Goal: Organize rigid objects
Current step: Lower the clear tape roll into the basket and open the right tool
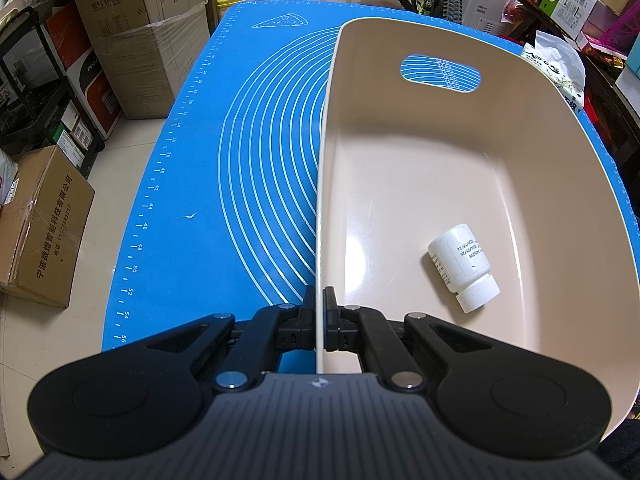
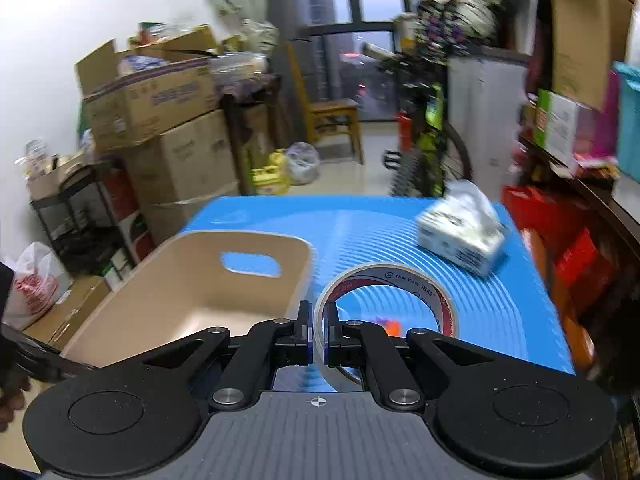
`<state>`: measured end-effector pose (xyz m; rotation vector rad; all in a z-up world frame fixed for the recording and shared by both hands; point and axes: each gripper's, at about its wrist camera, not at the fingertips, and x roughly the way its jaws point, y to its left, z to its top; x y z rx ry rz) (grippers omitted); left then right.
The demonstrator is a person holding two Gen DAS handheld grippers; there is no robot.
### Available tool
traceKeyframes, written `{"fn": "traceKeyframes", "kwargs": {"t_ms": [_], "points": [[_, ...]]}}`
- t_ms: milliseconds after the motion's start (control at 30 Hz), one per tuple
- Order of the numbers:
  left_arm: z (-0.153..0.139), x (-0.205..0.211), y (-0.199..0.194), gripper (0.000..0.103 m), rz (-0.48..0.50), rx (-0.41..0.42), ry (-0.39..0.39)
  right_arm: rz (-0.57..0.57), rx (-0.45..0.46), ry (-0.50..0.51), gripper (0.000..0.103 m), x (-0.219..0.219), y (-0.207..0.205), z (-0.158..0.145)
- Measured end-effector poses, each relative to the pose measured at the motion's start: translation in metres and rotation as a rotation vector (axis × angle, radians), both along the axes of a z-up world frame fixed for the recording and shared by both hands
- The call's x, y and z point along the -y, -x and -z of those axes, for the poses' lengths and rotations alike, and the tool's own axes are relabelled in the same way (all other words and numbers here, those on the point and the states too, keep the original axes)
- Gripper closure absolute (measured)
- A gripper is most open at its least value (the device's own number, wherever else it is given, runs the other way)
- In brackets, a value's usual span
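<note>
A beige plastic bin (image 1: 460,128) with a handle cut-out sits on the blue mat (image 1: 240,120). My left gripper (image 1: 319,300) is shut on the bin's near left wall. A small white bottle (image 1: 464,268) lies on its side on the bin floor. In the right wrist view the bin (image 2: 192,292) is at the left. My right gripper (image 2: 319,316) is shut on the wall of a roll of clear tape (image 2: 400,280) and holds it above the mat, just right of the bin. A small orange object (image 2: 392,326) shows through the roll's hole.
A white tissue pack (image 2: 464,236) lies on the mat's far right; it also shows in the left wrist view (image 1: 560,68). Cardboard boxes (image 1: 132,32) and a black rack (image 1: 36,92) stand left of the table. A bicycle (image 2: 428,128) and shelves stand beyond.
</note>
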<state>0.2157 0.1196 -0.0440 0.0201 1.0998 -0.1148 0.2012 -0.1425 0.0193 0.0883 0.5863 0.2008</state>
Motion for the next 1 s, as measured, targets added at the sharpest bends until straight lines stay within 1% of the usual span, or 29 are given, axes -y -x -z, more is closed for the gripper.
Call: {"fn": "traceKeyframes", "kwargs": {"t_ms": [133,267,400,533,733,800,867,1000], "points": [[0.0,0.0,0.0,0.1,0.0,0.0,0.0,-0.075,0.005,0.001,0.087,-0.034,-0.01,-0.004],[0.0,-0.001,0.0,0.1,0.001,0.0,-0.004,-0.147,-0.053,0.015,0.087,-0.072,-0.022,0.003],[0.0,0.0,0.0,0.1,0.002,0.001,-0.005,-0.19,-0.116,0.036,0.087,-0.103,-0.035,0.017],[0.0,-0.001,0.0,0.1,0.003,0.0,-0.006,-0.227,-0.183,0.083,0.087,-0.128,-0.044,0.033],[0.0,0.0,0.0,0.1,0.003,0.001,-0.007,-0.233,-0.308,0.129,0.087,-0.14,-0.055,0.057],[0.0,0.0,0.0,0.1,0.003,0.001,-0.007,-0.24,-0.339,0.127,0.087,-0.139,-0.055,0.065],[0.0,0.0,0.0,0.1,0.003,0.001,-0.008,-0.242,-0.365,0.11,0.087,-0.137,-0.057,0.067],[0.001,0.0,-0.001,0.1,0.003,0.001,-0.009,-0.255,-0.426,0.144,0.086,-0.141,-0.061,0.074]]}}
